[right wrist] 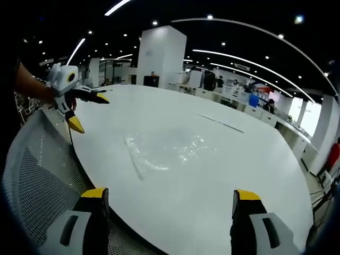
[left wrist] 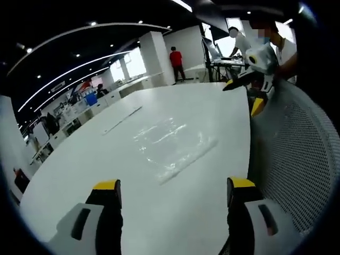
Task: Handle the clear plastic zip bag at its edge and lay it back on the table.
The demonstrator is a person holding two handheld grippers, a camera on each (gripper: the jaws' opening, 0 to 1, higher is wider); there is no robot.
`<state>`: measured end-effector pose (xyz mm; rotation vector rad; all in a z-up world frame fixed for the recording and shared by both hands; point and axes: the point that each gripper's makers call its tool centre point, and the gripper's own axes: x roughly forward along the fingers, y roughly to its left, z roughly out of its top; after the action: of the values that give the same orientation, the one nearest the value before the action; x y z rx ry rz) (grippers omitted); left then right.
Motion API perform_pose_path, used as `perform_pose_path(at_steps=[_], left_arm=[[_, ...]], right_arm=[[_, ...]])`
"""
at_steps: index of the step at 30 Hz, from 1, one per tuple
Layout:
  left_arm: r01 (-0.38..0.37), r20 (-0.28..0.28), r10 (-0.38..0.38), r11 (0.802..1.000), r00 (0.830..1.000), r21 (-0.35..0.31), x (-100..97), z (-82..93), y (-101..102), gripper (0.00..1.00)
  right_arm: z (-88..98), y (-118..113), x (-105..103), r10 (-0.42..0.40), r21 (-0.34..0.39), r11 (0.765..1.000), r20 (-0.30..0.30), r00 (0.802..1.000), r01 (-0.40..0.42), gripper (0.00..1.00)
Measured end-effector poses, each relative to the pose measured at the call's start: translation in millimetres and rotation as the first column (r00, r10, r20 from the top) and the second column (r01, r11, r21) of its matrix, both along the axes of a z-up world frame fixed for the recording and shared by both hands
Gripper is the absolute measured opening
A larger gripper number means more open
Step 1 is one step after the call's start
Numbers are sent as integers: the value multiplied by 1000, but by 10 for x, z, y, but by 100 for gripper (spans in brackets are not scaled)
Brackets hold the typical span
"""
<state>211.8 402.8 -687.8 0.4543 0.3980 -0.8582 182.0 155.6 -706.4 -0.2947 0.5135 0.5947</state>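
In the left gripper view, the left gripper [left wrist: 174,192] rose from the bottom with its two yellow-tipped jaws spread wide and nothing between them, hovering above the near part of one large white table [left wrist: 79,164]. Just ahead of those jaws, one clear plastic zip bag [left wrist: 172,146] lay flat on the tabletop, its crinkled film catching the ceiling lights and its zip strip running along the edge nearer the camera. To the left of the bag a single thin seam [left wrist: 122,120] crossed the table surface. Farther right, the right gripper [left wrist: 245,93] came into the picture above the table's edge, held well apart from the bag, with two yellow tips spread apart and empty. Below it sat one grey mesh chair back [left wrist: 297,159]. Far behind, one person in a red top [left wrist: 176,62] stood by a white pillar. In the right gripper view, the left gripper [right wrist: 89,111] appeared at the left, held by a hand [right wrist: 50,94], jaws parted, over the mesh chair back [right wrist: 40,180]. The zip bag [right wrist: 162,151] lay flat near the middle of the table [right wrist: 255,159], touched by neither tool. The right gripper [right wrist: 170,197] stood at the bottom, jaws wide and empty.
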Motion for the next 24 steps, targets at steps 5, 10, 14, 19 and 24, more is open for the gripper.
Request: perform_pose_path(at_steps=[5,10,14,19,24], left_arm=[[30,8,-30,998,1000,46,55,-23,-5,77],[70,1,-70,995,998,76,109,-40,-49,73],[105,-6,-105,990,994,95,147,-57,-108,71],[134,-9,-134,983,991,125,222,-98,-130,70],[174,6,-177,973,984,154,289,-95,-175,61]], right_arm=[[-5,-6,0,-1,-2,1000,-3,1000,1,97],[-7,-3,0,1,-2,1000,-4,1000,-1,97],[-5,1,-1,3,-1,1000,-3,1000,-4,97],[-2,-8,7,-2,-1,1000,1,1000,2,97],[-9,-10,3,-3,-2,1000,-3,1000,3,96]])
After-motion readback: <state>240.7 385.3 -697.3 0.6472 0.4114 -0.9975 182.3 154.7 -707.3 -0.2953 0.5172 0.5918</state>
